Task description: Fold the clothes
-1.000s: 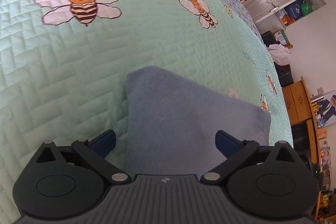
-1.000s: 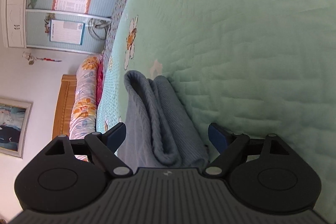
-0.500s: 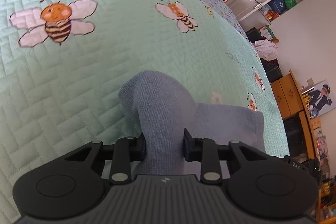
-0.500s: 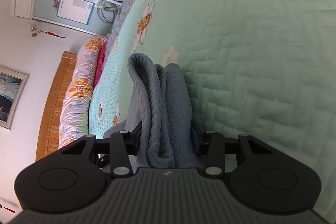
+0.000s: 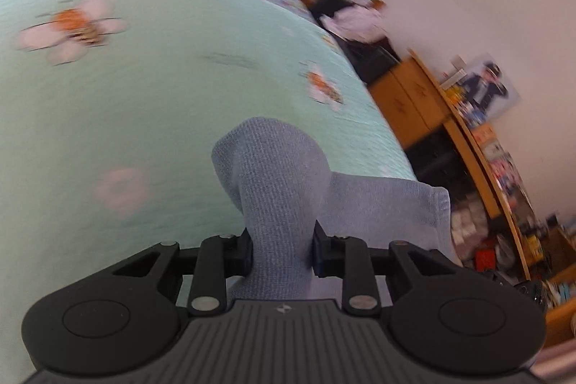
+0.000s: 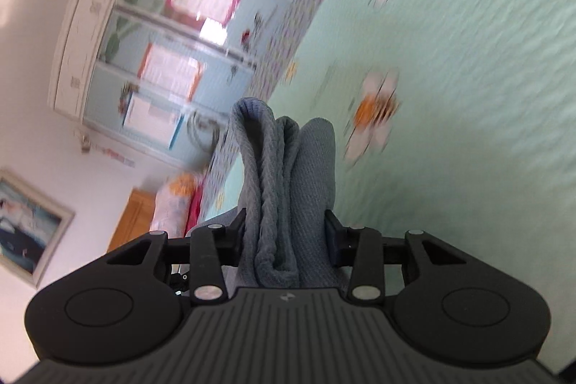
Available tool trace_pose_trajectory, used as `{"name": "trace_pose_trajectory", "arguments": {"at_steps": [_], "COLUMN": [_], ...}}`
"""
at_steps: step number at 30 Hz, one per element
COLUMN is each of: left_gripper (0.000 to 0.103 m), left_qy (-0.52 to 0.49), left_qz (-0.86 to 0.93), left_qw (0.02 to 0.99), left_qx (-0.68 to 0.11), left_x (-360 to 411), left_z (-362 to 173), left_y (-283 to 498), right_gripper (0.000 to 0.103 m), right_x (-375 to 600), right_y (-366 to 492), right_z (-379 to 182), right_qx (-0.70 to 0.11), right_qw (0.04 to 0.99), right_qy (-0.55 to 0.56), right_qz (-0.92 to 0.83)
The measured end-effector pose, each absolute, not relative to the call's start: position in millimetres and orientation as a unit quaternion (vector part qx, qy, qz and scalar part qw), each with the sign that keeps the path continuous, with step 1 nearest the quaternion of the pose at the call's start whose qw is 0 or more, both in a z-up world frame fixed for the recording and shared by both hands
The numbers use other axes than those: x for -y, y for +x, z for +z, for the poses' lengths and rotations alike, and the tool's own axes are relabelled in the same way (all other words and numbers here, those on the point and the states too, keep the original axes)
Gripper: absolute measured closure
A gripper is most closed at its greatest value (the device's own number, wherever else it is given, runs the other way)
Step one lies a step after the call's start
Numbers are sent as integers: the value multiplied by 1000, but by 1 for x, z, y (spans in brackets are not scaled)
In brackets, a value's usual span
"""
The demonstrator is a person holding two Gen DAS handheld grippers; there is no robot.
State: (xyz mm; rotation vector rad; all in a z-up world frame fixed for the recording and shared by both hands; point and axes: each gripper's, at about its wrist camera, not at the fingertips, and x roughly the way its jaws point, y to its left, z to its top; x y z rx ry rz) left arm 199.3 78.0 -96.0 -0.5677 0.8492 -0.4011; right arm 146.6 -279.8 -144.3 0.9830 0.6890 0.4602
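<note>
A folded blue-grey knit garment (image 5: 277, 175) bunches up between the fingers of my left gripper (image 5: 281, 249), which is shut on it. More of its cloth spreads to the right (image 5: 396, 215). In the right wrist view the same garment (image 6: 288, 189) shows several stacked folds with a ribbed edge, and my right gripper (image 6: 286, 240) is shut on that bundle. Both ends are held above the mint-green bee-print quilt (image 5: 108, 117). The part of the garment below the grippers is hidden.
The quilt (image 6: 468, 60) covers a bed. Beyond its edge stand a wooden cabinet and shelves (image 5: 414, 96), a pile of white laundry (image 5: 356, 22), a pale blue wardrobe (image 6: 172, 60), a flowered pillow (image 6: 172, 204) and a framed picture (image 6: 25, 222).
Both grippers went from open around the garment to shut on it, then lifted it off the quilt. The views now swing toward the room and are motion-blurred.
</note>
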Motion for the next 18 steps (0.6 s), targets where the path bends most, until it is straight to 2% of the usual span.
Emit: {"name": "trace_pose_trajectory", "arguments": {"at_steps": [5, 11, 13, 16, 18], "left_gripper": [74, 73, 72, 63, 61], "left_qy": [-234, -210, -203, -191, -157], "left_qz": [-265, -273, -274, -275, -242], "left_qw": [842, 824, 818, 807, 807], "left_qx": [-406, -449, -464, -486, -516], "left_x": [43, 131, 159, 202, 212], "left_z": [-80, -120, -135, -156, -188], "left_y": [272, 338, 360, 392, 404], "right_gripper": [61, 61, 61, 59, 50], "right_x": [393, 497, 522, 553, 560], "right_y": [157, 196, 215, 244, 262], "right_z": [-118, -106, -120, -154, -195], "right_qx": [-260, -223, -227, -244, -283], "right_qw": [832, 854, 851, 845, 837], "right_qy": [467, 461, 467, 472, 468], "right_qz": [152, 90, 76, 51, 15]}}
